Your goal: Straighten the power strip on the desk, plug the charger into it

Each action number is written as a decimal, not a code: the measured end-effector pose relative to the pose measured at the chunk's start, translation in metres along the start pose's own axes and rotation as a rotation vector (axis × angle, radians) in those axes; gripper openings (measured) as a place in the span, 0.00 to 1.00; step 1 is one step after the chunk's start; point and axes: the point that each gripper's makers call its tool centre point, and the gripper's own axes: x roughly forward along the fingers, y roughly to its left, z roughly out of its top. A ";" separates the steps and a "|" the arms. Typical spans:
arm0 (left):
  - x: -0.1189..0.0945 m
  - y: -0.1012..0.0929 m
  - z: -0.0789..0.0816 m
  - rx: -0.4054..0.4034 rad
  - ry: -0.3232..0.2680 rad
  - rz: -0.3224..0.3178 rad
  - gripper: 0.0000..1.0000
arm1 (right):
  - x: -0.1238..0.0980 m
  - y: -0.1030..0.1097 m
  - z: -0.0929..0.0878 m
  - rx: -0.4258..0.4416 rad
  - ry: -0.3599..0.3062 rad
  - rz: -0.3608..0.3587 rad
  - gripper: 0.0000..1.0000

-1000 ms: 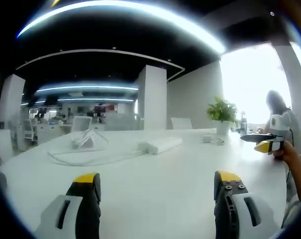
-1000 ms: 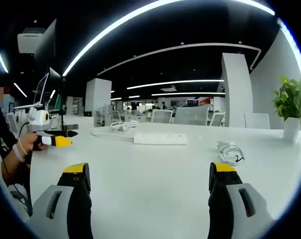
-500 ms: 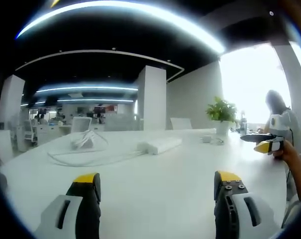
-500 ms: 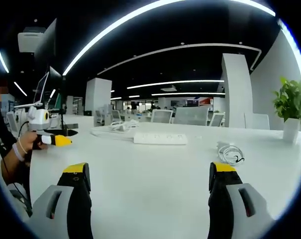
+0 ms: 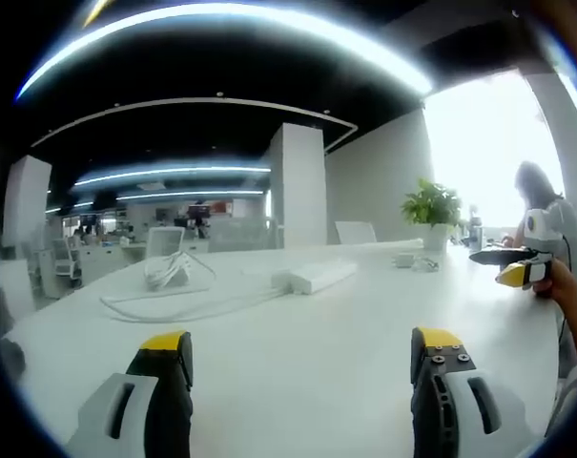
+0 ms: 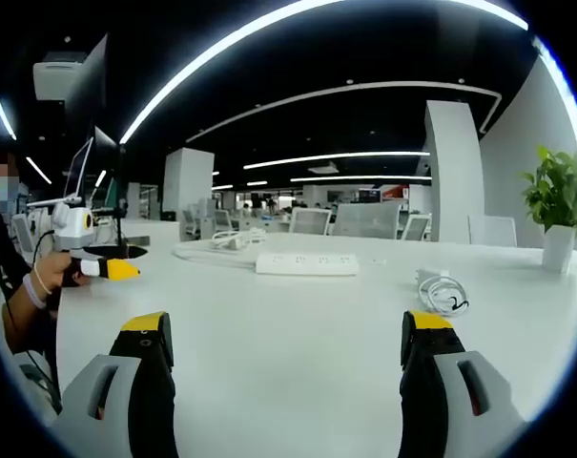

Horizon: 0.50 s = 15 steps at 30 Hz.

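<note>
A white power strip (image 5: pixel 315 277) lies aslant on the white desk (image 5: pixel 298 363); in the right gripper view the power strip (image 6: pixel 307 264) shows its row of sockets. Its white cable (image 5: pixel 164 303) loops off to the left toward a bundle (image 5: pixel 169 270). A white charger with a coiled cord (image 6: pixel 443 292) rests to the right of the strip, small and far as the charger (image 5: pixel 409 261) in the left gripper view. My left gripper (image 5: pixel 299 367) is open above the desk, well short of the strip. My right gripper (image 6: pixel 282 351) is open too, holding nothing. Each gripper appears at the edge of the other's view, held by a hand.
A potted plant (image 5: pixel 431 210) stands at the desk's far end, also seen as the plant (image 6: pixel 560 205) at the right. Monitors (image 6: pixel 92 162) rise at the left of the right gripper view. Office chairs (image 6: pixel 364 222) and pillars stand beyond the desk.
The left gripper view has shifted slightly, so the strip and plant sit a little to the right. The right gripper view is steady. Nothing on the desk has moved.
</note>
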 end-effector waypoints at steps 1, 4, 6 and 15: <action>0.000 0.000 0.001 -0.004 -0.004 -0.002 0.98 | 0.000 0.000 0.000 0.001 0.000 -0.001 0.99; 0.000 -0.001 0.002 -0.003 -0.003 -0.008 0.98 | 0.000 -0.001 0.000 0.002 0.001 -0.003 0.99; 0.002 0.000 0.004 0.000 -0.004 -0.008 0.98 | 0.000 0.000 0.000 -0.001 0.001 -0.001 0.99; 0.014 -0.012 0.033 0.022 -0.048 -0.055 0.98 | -0.001 -0.001 0.001 -0.002 -0.008 -0.008 0.99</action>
